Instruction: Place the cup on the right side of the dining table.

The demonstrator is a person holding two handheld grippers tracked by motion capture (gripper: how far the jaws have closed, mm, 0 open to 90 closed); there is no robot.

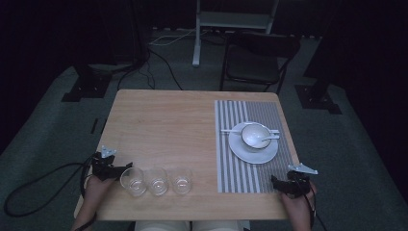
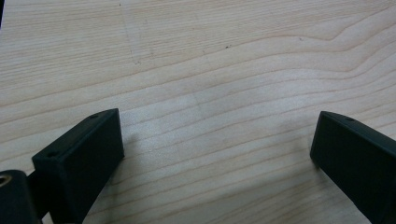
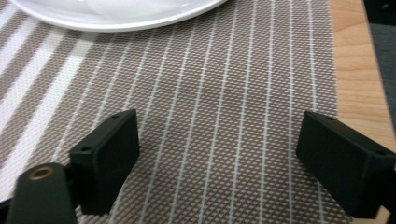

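Item: three clear glasses (image 1: 157,181) standing along the near bench (image 1: 163,125) edge, probably thin, slippery, fragile; left tool (image 1: 118,171) gaping wide beside the leftmost, gripping best across its wall.

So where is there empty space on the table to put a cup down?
The bare light wooden table is free from the three clear glasses up to the far edge, left of the striped grey placemat. The white plate with bowl crowds the mat's middle.
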